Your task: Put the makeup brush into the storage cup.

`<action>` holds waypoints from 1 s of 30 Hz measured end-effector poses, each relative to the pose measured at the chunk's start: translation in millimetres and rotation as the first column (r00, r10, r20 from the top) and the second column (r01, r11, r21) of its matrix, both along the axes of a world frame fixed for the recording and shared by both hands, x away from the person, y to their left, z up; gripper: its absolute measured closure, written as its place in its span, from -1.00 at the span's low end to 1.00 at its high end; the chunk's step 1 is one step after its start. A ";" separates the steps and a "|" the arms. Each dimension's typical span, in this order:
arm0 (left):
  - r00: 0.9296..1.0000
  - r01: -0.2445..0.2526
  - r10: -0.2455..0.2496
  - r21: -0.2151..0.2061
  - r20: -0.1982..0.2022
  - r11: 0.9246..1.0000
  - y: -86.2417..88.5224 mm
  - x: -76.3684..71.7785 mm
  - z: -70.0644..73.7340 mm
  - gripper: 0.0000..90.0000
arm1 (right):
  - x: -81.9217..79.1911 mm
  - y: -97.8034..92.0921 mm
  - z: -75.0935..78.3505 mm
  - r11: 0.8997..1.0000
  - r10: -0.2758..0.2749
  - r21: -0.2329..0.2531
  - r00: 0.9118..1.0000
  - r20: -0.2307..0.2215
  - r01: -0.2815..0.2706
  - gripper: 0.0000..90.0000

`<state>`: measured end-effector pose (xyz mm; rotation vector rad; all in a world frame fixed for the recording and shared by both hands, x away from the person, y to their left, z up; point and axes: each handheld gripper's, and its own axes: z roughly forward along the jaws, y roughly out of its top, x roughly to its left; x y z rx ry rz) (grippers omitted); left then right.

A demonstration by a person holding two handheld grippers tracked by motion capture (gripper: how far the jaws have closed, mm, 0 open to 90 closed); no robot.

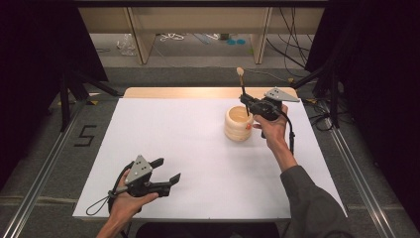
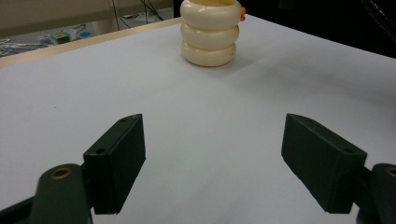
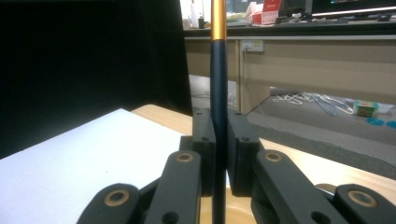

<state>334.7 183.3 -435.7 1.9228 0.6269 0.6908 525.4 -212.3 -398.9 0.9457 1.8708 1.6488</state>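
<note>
Your right hand-held gripper (image 1: 246, 100) is clenched on a dark-handled brush (image 1: 243, 92); in the right gripper view the two jaws press flat against either side of the navy shaft (image 3: 218, 116), which stands upright between them, with a gold ferrule (image 3: 218, 21) above the grip; in the high view the brush's pale tip (image 1: 240, 71) rises above the gripper while its lower end dips into the cream ribbed holder (image 1: 238, 125); whether that end touches the bottom cannot be told. The holder stands upright on the table (image 1: 198, 148), on the far right part of the white surface, just beside your right hand (image 1: 271, 128); in the left gripper view the holder (image 2: 210, 35) shows as three stacked rounded rings, with a small orange spot at its upper right edge.

Your left hand-held gripper (image 1: 166, 171) is released; its jaws stand wide apart with nothing between them, low over the near left part of the table (image 2: 210, 121); your left hand (image 1: 130, 201) holds it with the jaws pointed towards the holder, well apart from it; a cable loop (image 1: 99, 204) trails from it at the table's near edge.

Beyond the table lies grey floor (image 1: 198, 77), then a wooden bench frame (image 1: 143, 34) with loose cables (image 1: 173, 36) beneath it.
</note>
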 end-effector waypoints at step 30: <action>1.000 0.002 -0.002 0.003 0.000 1.000 0.8 0.0 0.3 -0.52 | 13.3 9.0 -18.7 1.000 0.006 0.008 1.000 -0.023 -0.005 0.87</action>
